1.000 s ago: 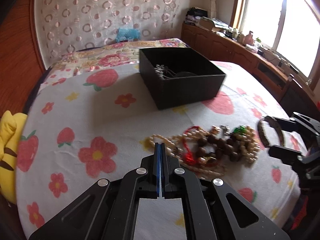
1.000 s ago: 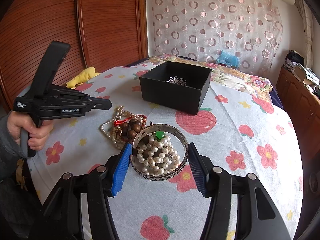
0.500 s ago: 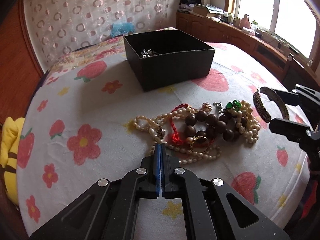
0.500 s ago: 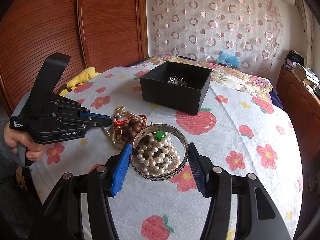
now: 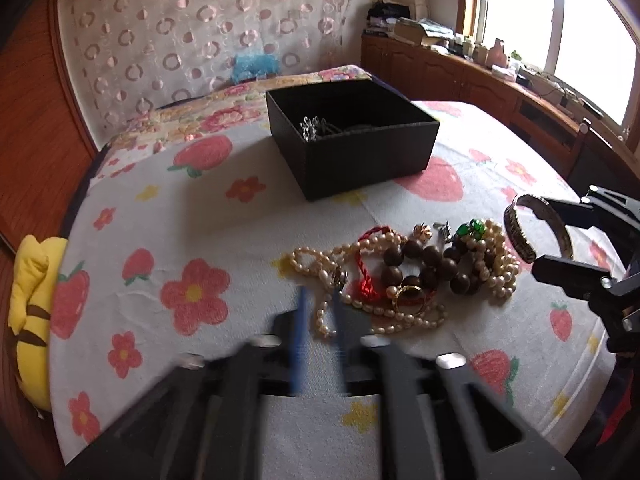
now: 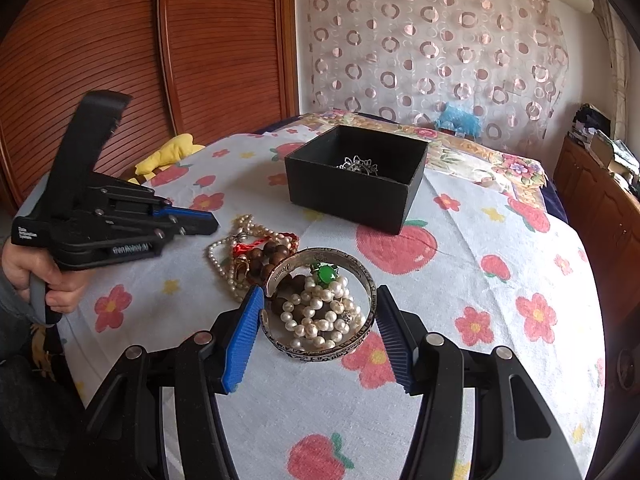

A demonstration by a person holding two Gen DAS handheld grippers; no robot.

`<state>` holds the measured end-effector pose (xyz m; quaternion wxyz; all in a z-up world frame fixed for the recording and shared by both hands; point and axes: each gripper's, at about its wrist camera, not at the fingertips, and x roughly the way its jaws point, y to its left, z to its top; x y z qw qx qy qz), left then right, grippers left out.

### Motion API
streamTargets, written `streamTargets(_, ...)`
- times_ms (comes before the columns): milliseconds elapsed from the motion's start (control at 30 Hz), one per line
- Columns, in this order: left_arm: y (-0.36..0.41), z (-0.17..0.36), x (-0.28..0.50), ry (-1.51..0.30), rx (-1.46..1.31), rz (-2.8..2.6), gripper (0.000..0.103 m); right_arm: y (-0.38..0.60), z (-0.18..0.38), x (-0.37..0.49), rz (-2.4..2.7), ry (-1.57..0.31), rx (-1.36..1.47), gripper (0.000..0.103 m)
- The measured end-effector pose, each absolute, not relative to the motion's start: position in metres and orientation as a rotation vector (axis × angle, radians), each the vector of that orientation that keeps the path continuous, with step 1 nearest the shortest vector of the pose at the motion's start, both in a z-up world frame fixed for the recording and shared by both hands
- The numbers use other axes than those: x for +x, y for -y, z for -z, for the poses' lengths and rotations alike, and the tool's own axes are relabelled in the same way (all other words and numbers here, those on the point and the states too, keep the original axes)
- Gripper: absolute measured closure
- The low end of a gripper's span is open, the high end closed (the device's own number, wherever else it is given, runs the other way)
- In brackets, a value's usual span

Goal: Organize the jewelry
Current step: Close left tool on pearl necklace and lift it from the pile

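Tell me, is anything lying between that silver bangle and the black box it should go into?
Nothing visible blocks it. The silver bangle sits between the right gripper's fingers, and only bare flowered cloth lies between it and the open-topped black box. The jewelry pile sits off to the side.

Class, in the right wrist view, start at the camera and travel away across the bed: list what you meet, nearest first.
Right tongs → engraved silver metal bangle held between them → heap of white pearl strands and brown wooden beads → open black square box → blue fluffy toy by the circle-patterned curtain.
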<state>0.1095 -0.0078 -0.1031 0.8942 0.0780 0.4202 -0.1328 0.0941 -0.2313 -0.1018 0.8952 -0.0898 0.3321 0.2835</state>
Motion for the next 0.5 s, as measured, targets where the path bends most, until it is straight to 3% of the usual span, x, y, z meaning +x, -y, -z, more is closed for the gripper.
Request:
streamTargets(33, 0.008, 0.105, 0.109, -0.874, 0.165, 0.278, 0.073, 0.231, 0.102, 0.094, -0.587, -0.689, -0.187, 0.044)
streamTargets(200, 0.010, 0.117, 0.114, -0.897, 0.184, 0.283, 0.074, 0.233, 0.103, 0.094, -0.583, -0.688, -0.184, 0.044)
streamTargets(233, 0.009, 0.117, 0.115, -0.898, 0.180, 0.286, 0.077, 0.233, 0.103, 0.094, -0.583, -0.688, -0.182, 0.044)
streamTargets(300, 0.007, 0.114, 0.115, -0.902, 0.174, 0.293, 0.100, 0.233, 0.103, 0.094, -0.583, -0.688, -0.183, 0.044)
streamTargets(500, -0.002, 0.087, 0.106, -0.830, 0.151, 0.273, 0.100, 0.234, 0.101, 0.094, -0.585, -0.682, -0.188, 0.044)
